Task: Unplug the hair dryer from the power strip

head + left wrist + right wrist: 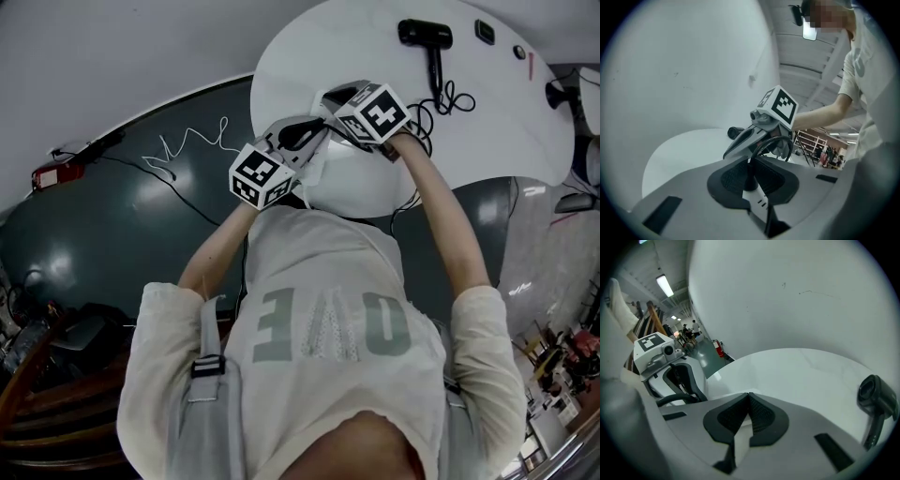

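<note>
The black hair dryer lies at the far side of the round white table. Its black cord runs in loops to the near edge, where both grippers meet. My left gripper is shut on the black plug, and the cord arches up out of its jaws. A white piece with small slots shows just below the plug. My right gripper is shut on the white power strip. Whether the plug sits in the strip is hidden.
Small black items and a red pen lie at the table's far edge. On the dark floor left of the table are a red object and a thin white cable. Clutter fills the lower left.
</note>
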Demonstrator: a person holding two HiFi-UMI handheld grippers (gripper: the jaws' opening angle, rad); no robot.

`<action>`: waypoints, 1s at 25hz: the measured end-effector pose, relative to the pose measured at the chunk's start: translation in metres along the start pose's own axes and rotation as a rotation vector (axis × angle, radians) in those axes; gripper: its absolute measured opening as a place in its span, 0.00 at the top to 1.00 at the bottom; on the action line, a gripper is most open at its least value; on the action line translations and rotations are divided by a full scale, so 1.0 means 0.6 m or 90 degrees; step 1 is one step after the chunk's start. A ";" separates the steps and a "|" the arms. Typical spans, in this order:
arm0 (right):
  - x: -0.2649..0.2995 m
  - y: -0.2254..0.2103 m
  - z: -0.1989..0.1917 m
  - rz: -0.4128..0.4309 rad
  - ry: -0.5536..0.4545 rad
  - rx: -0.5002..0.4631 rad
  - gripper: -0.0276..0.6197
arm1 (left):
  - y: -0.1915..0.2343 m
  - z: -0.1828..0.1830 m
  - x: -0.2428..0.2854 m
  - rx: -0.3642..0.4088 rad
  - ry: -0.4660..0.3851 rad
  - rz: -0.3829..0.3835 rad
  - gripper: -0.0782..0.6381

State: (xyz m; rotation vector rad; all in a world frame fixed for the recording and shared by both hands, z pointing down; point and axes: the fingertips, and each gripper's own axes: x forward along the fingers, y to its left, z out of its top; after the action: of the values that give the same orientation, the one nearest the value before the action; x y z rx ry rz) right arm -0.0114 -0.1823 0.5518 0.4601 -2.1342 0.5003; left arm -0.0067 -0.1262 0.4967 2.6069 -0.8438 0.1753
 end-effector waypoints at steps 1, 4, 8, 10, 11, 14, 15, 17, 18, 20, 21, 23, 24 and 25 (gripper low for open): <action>0.002 0.003 0.000 0.004 -0.002 -0.008 0.93 | 0.002 -0.002 0.000 -0.036 -0.007 0.008 0.82; 0.005 0.005 -0.006 0.010 0.010 -0.009 0.93 | 0.001 -0.017 0.003 -0.044 0.013 0.019 0.81; 0.009 0.009 -0.005 0.022 0.026 -0.012 0.93 | -0.003 -0.033 -0.006 0.154 0.080 0.036 0.82; 0.009 0.007 -0.005 0.020 0.034 -0.020 0.93 | -0.031 -0.020 -0.007 0.301 0.080 0.007 0.83; 0.008 0.006 -0.006 0.022 0.037 -0.020 0.93 | -0.058 0.003 -0.008 0.359 0.053 -0.019 0.83; 0.007 0.002 -0.007 0.052 0.039 -0.008 0.93 | -0.128 0.092 0.005 0.451 -0.032 -0.076 0.83; 0.006 0.002 -0.008 0.066 0.036 0.001 0.93 | -0.134 0.102 0.010 0.453 -0.040 -0.082 0.83; 0.006 0.008 -0.011 0.076 0.033 -0.009 0.93 | -0.135 0.095 0.010 0.451 -0.032 -0.094 0.83; 0.008 0.009 -0.011 0.075 0.033 -0.020 0.93 | -0.133 0.088 0.005 0.455 -0.022 -0.098 0.83; 0.010 0.008 -0.008 0.075 0.029 -0.020 0.93 | -0.127 0.077 -0.004 0.448 -0.009 -0.100 0.83; 0.010 0.008 -0.007 0.076 0.026 -0.015 0.93 | -0.123 0.073 -0.008 0.440 -0.006 -0.097 0.83; 0.009 0.009 -0.005 0.074 0.025 -0.017 0.93 | -0.118 0.067 -0.014 0.432 0.002 -0.093 0.83; 0.009 0.010 -0.005 0.072 0.026 -0.021 0.93 | -0.117 0.065 -0.016 0.431 0.004 -0.093 0.83; 0.009 0.009 -0.005 0.071 0.028 -0.024 0.93 | -0.115 0.065 -0.017 0.429 0.005 -0.092 0.83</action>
State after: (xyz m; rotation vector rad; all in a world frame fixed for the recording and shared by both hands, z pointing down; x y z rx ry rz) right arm -0.0152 -0.1767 0.5571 0.3068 -2.1318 0.5276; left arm 0.0257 -0.0853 0.4361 3.2700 -0.6659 0.5031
